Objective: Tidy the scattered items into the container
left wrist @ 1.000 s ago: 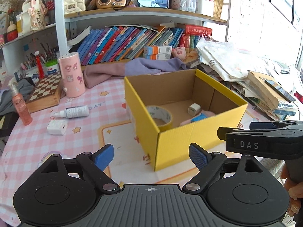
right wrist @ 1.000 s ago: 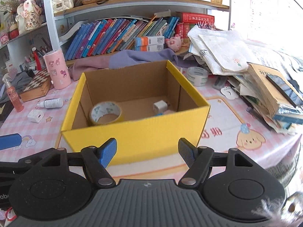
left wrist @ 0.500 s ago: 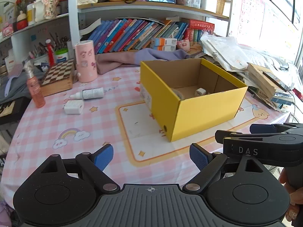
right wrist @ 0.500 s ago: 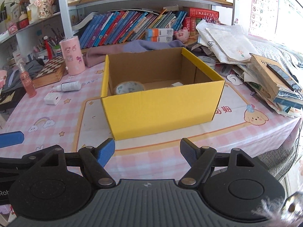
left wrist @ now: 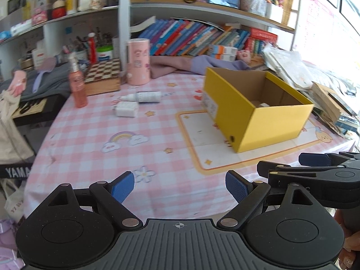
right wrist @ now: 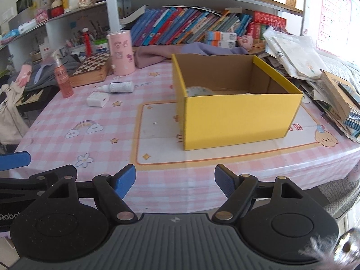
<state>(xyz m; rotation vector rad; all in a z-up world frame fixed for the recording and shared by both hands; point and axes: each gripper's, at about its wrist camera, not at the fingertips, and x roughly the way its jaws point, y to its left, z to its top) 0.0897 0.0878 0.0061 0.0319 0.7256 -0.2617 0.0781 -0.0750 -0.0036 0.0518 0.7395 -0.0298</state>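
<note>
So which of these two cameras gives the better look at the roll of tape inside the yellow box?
The right wrist view. It looks over the near wall of the yellow box, so the top of the tape roll shows at the inner left. In the left wrist view the box is seen from its corner, and its wall hides the roll.

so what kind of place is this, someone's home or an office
Most likely a home study or a child's room. Bookshelves packed with colourful books stand behind a table with a pink checked cartoon tablecloth, and a chessboard and a pink cup sit among household clutter.
</note>
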